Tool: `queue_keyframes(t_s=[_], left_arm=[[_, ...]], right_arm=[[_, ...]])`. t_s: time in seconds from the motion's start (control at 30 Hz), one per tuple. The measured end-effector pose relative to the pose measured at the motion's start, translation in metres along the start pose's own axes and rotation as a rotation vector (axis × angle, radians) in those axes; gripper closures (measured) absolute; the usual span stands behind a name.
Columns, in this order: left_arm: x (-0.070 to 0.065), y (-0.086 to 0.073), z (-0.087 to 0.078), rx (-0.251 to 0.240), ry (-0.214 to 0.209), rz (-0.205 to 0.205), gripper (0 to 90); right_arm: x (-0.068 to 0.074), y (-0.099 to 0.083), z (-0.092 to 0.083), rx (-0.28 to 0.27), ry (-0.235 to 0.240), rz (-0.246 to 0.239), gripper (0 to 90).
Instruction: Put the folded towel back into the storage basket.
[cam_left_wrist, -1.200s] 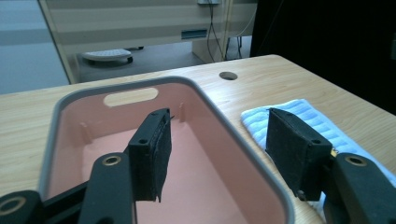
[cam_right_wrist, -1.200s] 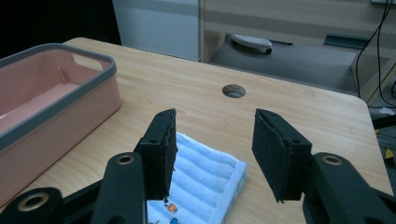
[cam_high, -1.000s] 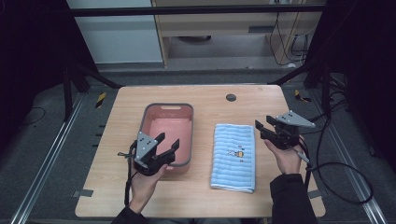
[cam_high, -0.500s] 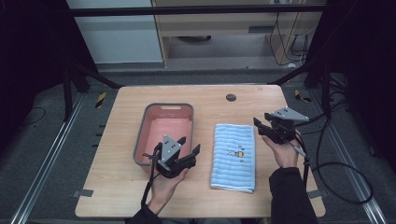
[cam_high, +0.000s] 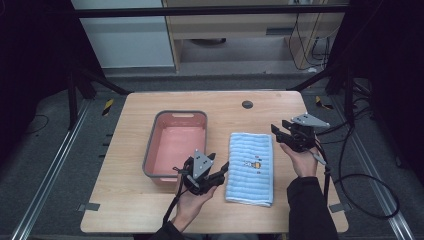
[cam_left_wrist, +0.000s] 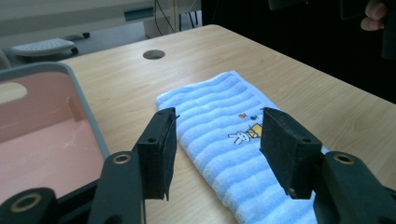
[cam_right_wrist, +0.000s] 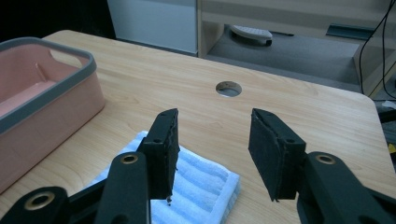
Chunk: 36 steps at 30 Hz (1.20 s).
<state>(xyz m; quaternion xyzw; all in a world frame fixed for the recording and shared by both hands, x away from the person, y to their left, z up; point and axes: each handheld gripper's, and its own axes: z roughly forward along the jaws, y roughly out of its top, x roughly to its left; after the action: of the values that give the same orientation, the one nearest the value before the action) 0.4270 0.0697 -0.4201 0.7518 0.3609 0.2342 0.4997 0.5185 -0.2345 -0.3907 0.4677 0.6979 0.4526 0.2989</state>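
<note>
1. While both hands close in on the folded blue towel, the step in hand looks like the approach before a grasp; nothing is gripped yet.
2. Nearest the person, the left gripper hovers just beside the towel's near left edge, between it and the pink basin. Its jaws have just been closing a little, yet they stand apart with only air between them.
3. From the left gripper view, the towel lies ahead of and below the left gripper, its long edge running through the gap between the jaws, with no contact that I can see.
4. Farther along, the right gripper hangs near the towel's far right corner, jaws standing moderately wide and empty.
5. In the right gripper view, that corner of the towel sits below and a little to the left of the right gripper, apart from the jaws.
6. The towel rests flat on the tabletop, just beside the basin but not touching it, with the round hole in the wood farther back.
7. Next, I judge each gripper must drop lower so one jaw slides under an edge and the other presses on top, then squeeze before lifting.
</note>
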Motion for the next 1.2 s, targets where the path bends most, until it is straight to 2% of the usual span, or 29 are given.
queue_keyframes(t_s=[0.37, 0.6, 0.67, 0.8, 1.03, 1.2], left_arm=[[-0.013, -0.017, 0.018, 0.068, -0.021, 0.022, 49.8], [-0.014, -0.031, 0.026, 0.099, -0.029, 0.011, 52.4], [-0.014, -0.035, 0.029, 0.113, -0.033, 0.006, 53.0], [-0.016, -0.043, 0.033, 0.140, -0.033, 0.014, 53.7], [-0.018, -0.055, 0.039, 0.176, -0.034, 0.020, 55.9], [-0.020, -0.061, 0.043, 0.201, -0.046, 0.018, 56.5]], right_arm=[[-0.004, -0.006, 0.010, 0.025, 0.006, 0.012, 53.7], [-0.004, -0.011, 0.025, 0.056, 0.004, 0.008, 54.6], [-0.002, -0.016, 0.031, 0.067, 0.007, 0.022, 55.3], [-0.002, -0.022, 0.038, 0.093, 0.005, 0.012, 55.7], [-0.007, -0.036, 0.049, 0.135, -0.001, 0.042, 57.3], [-0.005, -0.043, 0.057, 0.164, 0.001, 0.028, 57.9]])
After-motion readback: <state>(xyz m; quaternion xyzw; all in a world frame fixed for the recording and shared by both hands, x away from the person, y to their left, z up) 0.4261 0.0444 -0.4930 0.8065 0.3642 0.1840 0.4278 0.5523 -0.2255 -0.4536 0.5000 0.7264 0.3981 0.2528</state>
